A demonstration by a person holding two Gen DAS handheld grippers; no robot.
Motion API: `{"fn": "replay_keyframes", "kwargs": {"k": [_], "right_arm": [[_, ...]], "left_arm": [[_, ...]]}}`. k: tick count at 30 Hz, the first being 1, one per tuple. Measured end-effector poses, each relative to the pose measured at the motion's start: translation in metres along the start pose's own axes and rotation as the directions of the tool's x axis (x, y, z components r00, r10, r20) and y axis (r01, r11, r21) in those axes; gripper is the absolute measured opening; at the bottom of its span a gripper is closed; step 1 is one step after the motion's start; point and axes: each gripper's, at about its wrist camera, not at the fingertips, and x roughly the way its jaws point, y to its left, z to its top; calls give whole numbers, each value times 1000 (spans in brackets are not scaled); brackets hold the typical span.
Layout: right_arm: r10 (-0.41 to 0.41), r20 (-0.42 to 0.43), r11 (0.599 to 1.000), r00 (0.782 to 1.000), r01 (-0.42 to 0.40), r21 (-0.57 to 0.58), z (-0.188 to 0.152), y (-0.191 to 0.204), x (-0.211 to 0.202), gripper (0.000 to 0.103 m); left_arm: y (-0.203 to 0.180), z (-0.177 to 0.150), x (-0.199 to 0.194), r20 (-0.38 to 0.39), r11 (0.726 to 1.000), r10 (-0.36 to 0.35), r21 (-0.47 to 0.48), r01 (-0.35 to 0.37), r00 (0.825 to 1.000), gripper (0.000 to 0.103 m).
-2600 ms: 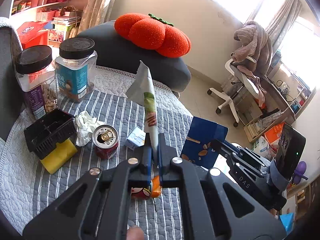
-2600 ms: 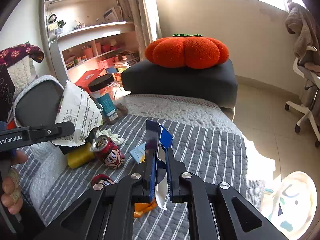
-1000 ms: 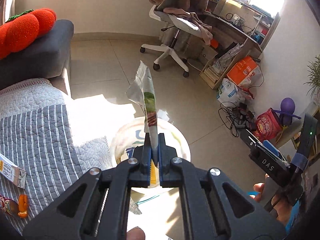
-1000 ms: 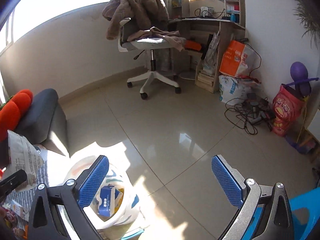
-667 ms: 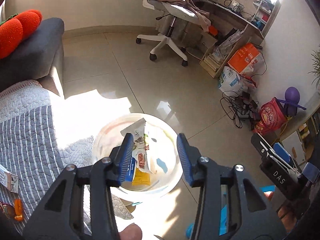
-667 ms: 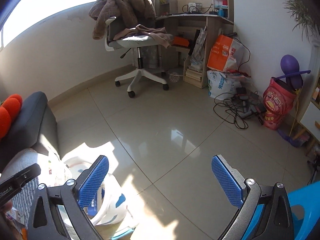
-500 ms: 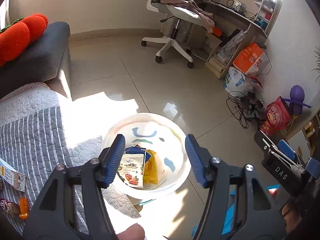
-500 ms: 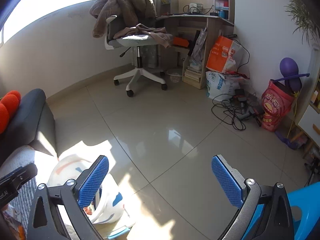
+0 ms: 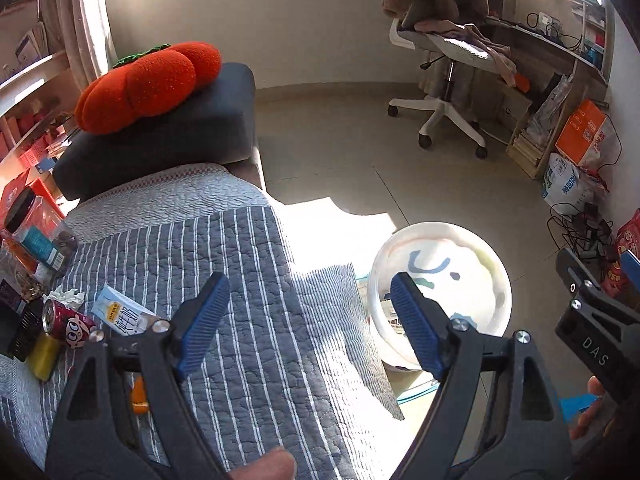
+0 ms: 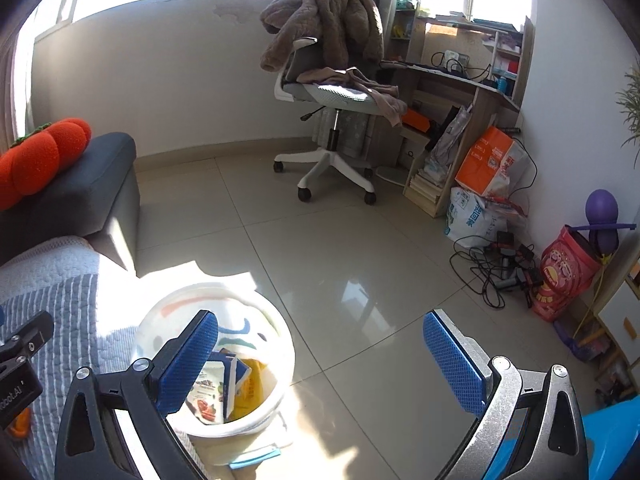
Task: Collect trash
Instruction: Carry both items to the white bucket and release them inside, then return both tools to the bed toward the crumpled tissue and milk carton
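Note:
A white trash bin (image 9: 484, 248) (image 10: 276, 336) stands on the floor beside the striped quilt (image 9: 248, 280). It holds snack wrappers (image 10: 208, 392) and a blue carton (image 10: 232, 376). My left gripper (image 9: 308, 300) is open and empty above the quilt's edge, left of the bin. My right gripper (image 10: 320, 344) is open and empty above the floor, its left finger over the bin. On the quilt's left lie a red can (image 9: 66, 322), a small white carton (image 9: 124, 316), a crumpled tissue (image 9: 66, 294) and an orange scrap (image 9: 140, 394).
Two snack jars (image 9: 36, 232) and a black box on a yellow block (image 9: 24, 340) stand at the quilt's left. A dark sofa with an orange pumpkin cushion (image 9: 148, 84) is behind. An office chair (image 10: 332, 92), a desk, boxes and cables (image 10: 500, 264) are across the tiled floor.
My left gripper opened and dropped the snack wrapper into the bin, then swung left over the quilt. My right gripper had dropped its blue carton earlier and stays open.

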Motion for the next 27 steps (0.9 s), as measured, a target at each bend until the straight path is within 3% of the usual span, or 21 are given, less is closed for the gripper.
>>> {"fn": "replay_keyframes", "kwargs": {"k": [9,17,27], "right_arm": [[99,-4,978,995,-98,-182,-15,92,-12,103],[172,1,935,985,-162,-315,-28,169,-27,103],[229,-30,884,973,-221,-411,-44,237,-31,103]], "left_arm": [[79,-30,-1,-53,987,133,-79,-136,990,83],[166,-51,5,-126,948,227,-200,-249,966,83],[275,-74,2,-186,871,187,-424,-250,965,83]]}}
